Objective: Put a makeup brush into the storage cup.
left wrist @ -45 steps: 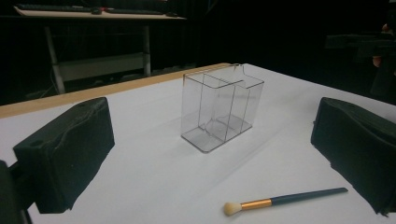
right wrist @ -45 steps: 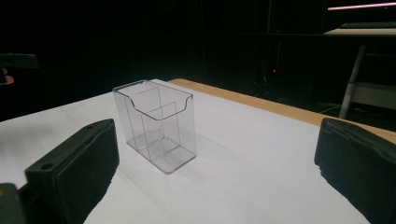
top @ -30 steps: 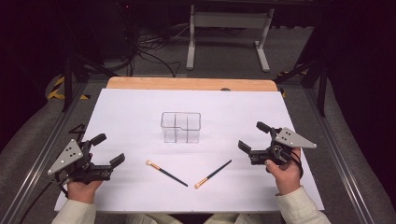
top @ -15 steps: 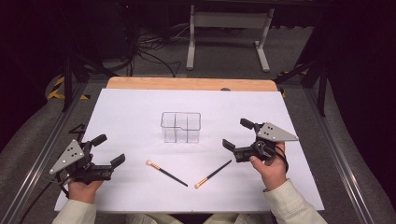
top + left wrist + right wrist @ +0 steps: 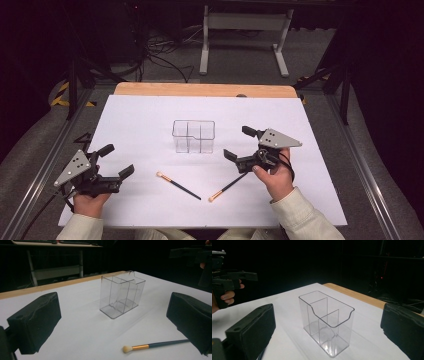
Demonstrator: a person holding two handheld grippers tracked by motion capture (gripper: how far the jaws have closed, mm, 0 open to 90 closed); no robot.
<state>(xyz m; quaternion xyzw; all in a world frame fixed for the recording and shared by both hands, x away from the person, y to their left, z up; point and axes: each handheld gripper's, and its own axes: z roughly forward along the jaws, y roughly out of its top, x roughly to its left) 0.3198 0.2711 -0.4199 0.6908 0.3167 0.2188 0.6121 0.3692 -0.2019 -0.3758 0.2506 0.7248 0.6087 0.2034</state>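
Left gripper [image 5: 116, 161] and right gripper [image 5: 241, 143]: jaws wide open, empty, touching nothing; clear organizer [image 5: 194, 136] between.

Dark room, grey carpet floor [image 5: 30, 150], tangled cables [image 5: 160, 57], metal table frame [image 5: 245, 22] behind.

The high view looks forward and down from above the person's side, taking in the whole white table [image 5: 150, 125]. Each gripper view sits low near the tabletop, looking between its own jaws from opposite sides. All three share the clear organizer [image 5: 194, 136] [image 5: 121, 296] [image 5: 326, 321].
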